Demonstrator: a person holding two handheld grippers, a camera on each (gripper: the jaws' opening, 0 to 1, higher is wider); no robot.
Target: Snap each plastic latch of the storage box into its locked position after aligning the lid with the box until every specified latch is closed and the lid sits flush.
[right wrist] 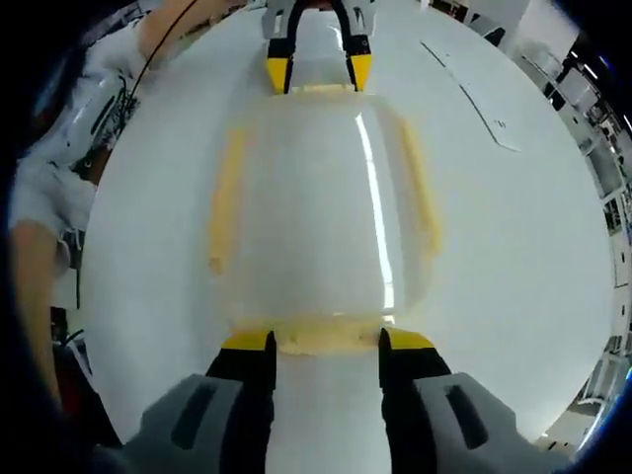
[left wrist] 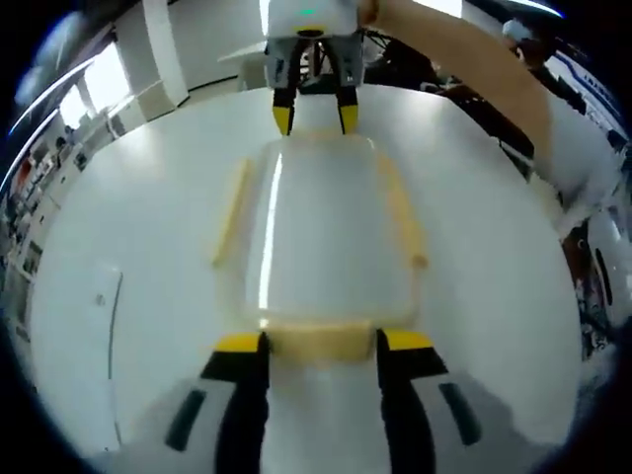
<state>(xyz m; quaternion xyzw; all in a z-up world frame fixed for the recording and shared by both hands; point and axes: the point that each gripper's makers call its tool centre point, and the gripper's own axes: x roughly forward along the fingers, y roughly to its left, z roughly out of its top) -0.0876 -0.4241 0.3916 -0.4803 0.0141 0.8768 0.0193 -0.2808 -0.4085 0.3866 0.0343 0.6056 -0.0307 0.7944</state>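
Clear plastic storage box [left wrist: 326, 237] with yellow latches, lid seated. Left gripper [left wrist: 321, 343] and right gripper [right wrist: 324, 342] wide, straddling opposite end latches; side latches seemingly unfastened.

Open table [left wrist: 128, 227] flanks the box [left wrist: 326, 237]; tools block both ends.
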